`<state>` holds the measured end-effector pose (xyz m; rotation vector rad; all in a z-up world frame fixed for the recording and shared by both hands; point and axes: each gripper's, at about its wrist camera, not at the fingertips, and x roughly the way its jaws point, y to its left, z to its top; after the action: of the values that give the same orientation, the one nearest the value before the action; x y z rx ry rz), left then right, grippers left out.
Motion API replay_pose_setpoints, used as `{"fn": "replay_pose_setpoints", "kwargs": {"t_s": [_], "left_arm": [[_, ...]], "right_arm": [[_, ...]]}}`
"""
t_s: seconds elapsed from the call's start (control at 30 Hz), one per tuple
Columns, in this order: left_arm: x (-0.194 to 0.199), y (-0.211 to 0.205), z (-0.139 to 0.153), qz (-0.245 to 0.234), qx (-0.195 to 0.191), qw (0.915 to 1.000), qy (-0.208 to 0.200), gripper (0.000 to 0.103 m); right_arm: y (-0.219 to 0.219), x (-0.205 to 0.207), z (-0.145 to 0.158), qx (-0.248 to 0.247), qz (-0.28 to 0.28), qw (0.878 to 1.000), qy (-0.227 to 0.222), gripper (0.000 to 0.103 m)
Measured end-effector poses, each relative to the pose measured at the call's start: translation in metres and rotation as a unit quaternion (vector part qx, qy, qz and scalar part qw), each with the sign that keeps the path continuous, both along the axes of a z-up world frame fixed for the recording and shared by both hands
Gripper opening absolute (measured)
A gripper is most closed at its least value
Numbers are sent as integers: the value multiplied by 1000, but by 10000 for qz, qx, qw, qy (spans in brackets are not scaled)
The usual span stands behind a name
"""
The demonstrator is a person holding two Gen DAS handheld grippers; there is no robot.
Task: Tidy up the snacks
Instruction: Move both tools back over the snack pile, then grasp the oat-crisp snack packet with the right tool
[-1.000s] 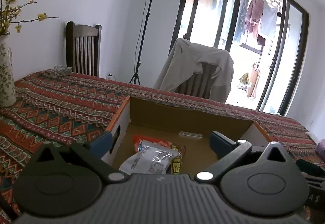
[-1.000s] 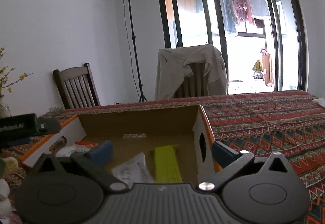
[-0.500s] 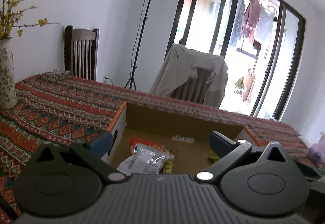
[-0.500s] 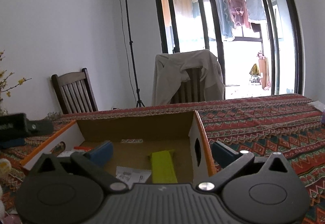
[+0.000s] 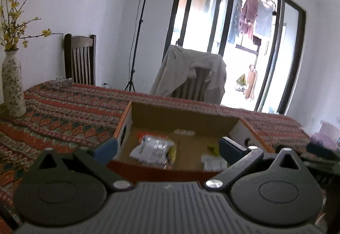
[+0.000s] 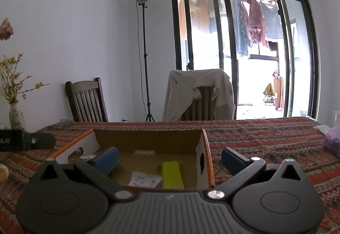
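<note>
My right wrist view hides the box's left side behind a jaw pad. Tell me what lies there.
Observer: In the left wrist view, a silver packet lies in the left half of the cardboard box.
Operator: Say what is under it.
Observer: An orange-and-yellow wrapper peeks out from beneath it. I cannot read its print.
Operator: Report the left gripper.
Observer: The left gripper points at the box, its jaws wide open with nothing between them.
</note>
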<state>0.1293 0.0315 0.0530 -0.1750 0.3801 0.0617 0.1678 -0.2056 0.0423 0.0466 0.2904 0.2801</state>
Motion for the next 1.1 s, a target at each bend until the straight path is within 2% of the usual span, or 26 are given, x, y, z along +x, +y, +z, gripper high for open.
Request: {"fn": "replay_pose_setpoints", "kwargs": {"t_s": [0.13, 0.47, 0.7, 0.83, 1.0, 1.1], "left_arm": [[-15, 7, -15, 79, 82, 9998, 154, 103], [-48, 36, -57, 328, 145, 9977, 571, 103], [-56, 40, -71, 379, 127, 9979, 503, 103], [-60, 38, -72, 372, 143, 9987, 331, 103], [-59, 37, -73, 381, 165, 9985, 343, 103], [-58, 37, -73, 363, 141, 9986, 360, 103]], "right_arm": [[-9, -10, -7, -54, 17, 9999, 125, 103], [-36, -35, -42, -147, -39, 9969, 771, 103], [-55, -46, -54, -216, -330, 9936, 1058, 103], [-61, -47, -61, -234, -284, 9913, 1267, 103], [-61, -42, -70, -273, -187, 9868, 1588, 103], [-54, -36, -72, -463, -43, 9837, 1736, 103]]}}
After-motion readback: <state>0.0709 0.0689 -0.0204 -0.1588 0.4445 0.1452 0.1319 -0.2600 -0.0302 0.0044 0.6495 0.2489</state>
